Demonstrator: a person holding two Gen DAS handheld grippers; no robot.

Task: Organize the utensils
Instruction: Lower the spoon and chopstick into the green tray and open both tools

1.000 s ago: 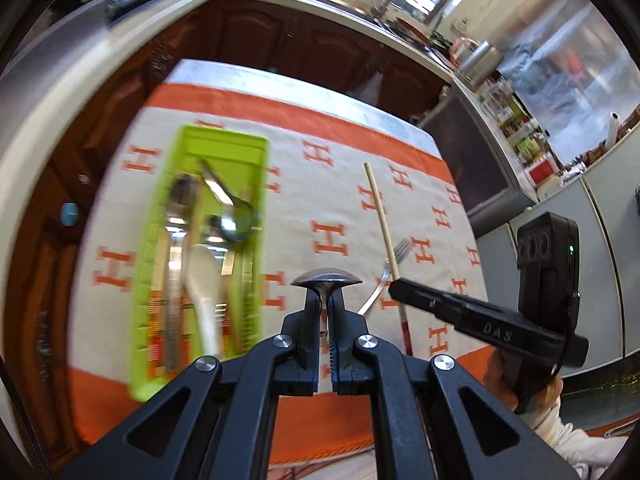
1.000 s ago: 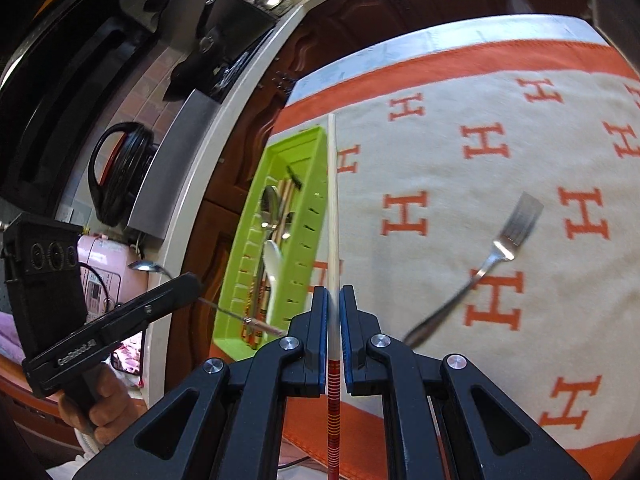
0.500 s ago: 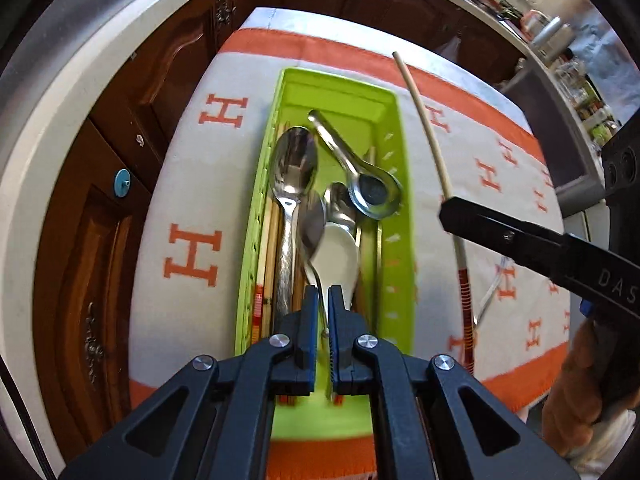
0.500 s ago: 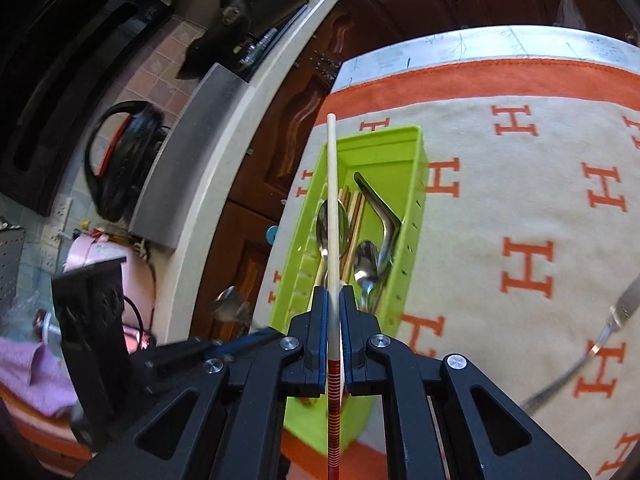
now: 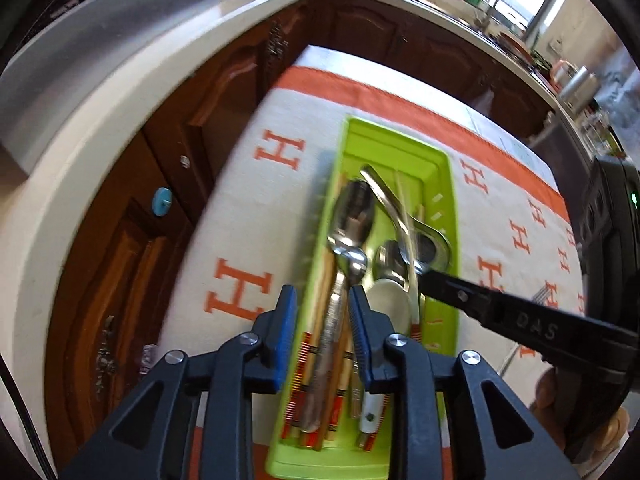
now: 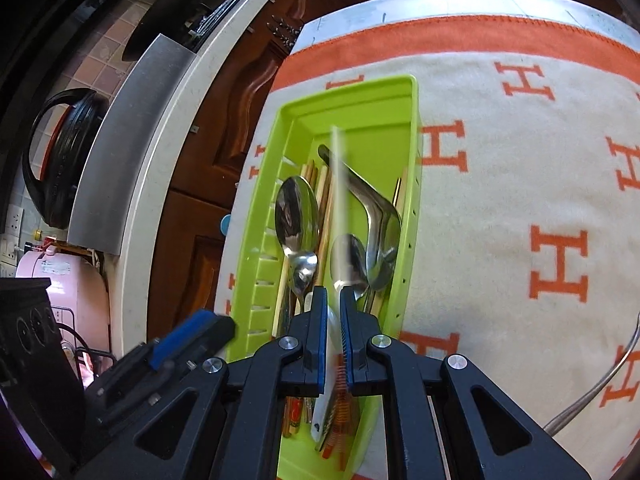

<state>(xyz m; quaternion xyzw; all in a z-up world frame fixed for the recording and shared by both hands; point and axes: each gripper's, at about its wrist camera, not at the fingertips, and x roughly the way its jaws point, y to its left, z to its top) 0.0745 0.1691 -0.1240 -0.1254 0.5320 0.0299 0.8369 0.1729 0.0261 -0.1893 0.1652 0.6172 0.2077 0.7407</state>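
A lime-green utensil tray point(image 5: 449, 184) lies on the cloth and holds several spoons and chopsticks. My left gripper point(image 5: 322, 306) hovers over its near end with its jaws opening. A small metal spoon point(image 5: 353, 265) lies in the tray between the blue pads, and neither pad presses it. My right gripper point(image 6: 333, 300) is shut on a pale chopstick point(image 6: 339, 200) with a red-striped end, which points along the tray point(image 6: 348, 88) just above the spoons. In the left wrist view the right gripper point(image 5: 426, 282) comes in from the right over the tray's right side.
A metal fork point(image 6: 592, 392) lies on the white cloth with orange H marks point(image 6: 500, 200), right of the tray. Dark wooden cabinets point(image 5: 224, 112) and a pale counter edge point(image 5: 100, 92) run beyond the table. A person's hand point(image 5: 568, 412) holds the right gripper.
Both grippers moved left and down over the tray. The left jaws parted and let the small spoon lie among the utensils. The right gripper brought the chopstick over the tray.
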